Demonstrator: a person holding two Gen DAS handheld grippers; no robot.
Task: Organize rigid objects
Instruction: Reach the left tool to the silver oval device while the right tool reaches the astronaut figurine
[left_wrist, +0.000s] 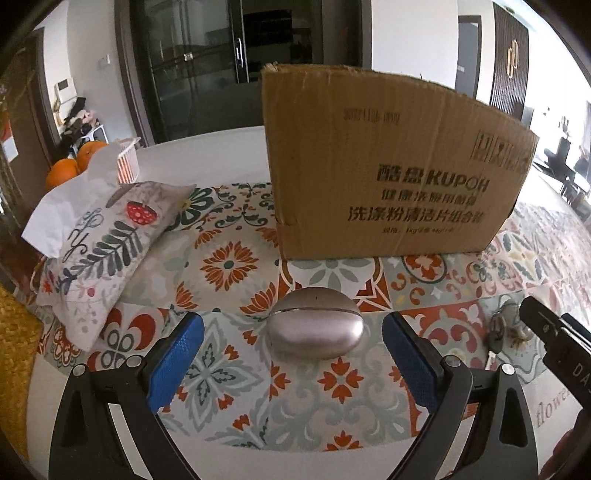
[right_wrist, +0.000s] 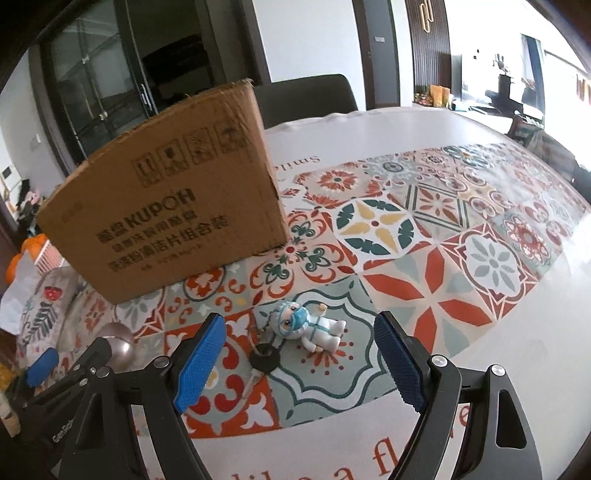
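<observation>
A rounded pinkish metallic case (left_wrist: 317, 324) lies on the patterned tablecloth, between and just beyond the blue pads of my left gripper (left_wrist: 293, 345), which is open and not touching it. A small figurine keychain (right_wrist: 314, 326) in a white suit and blue mask, with a black-headed key (right_wrist: 264, 360), lies between the spread fingers of my right gripper (right_wrist: 299, 349), also open and apart from it. The brown cardboard box (left_wrist: 391, 166) stands upright behind both; it shows too in the right wrist view (right_wrist: 166, 206), where the case (right_wrist: 120, 345) peeks out at lower left.
A floral tissue pouch (left_wrist: 107, 236) with white tissue lies at left. Behind it is a white basket (left_wrist: 127, 162) with oranges (left_wrist: 62, 173). A dark chair (right_wrist: 306, 98) stands behind the table. The right gripper's black body (left_wrist: 554, 332) enters the left wrist view.
</observation>
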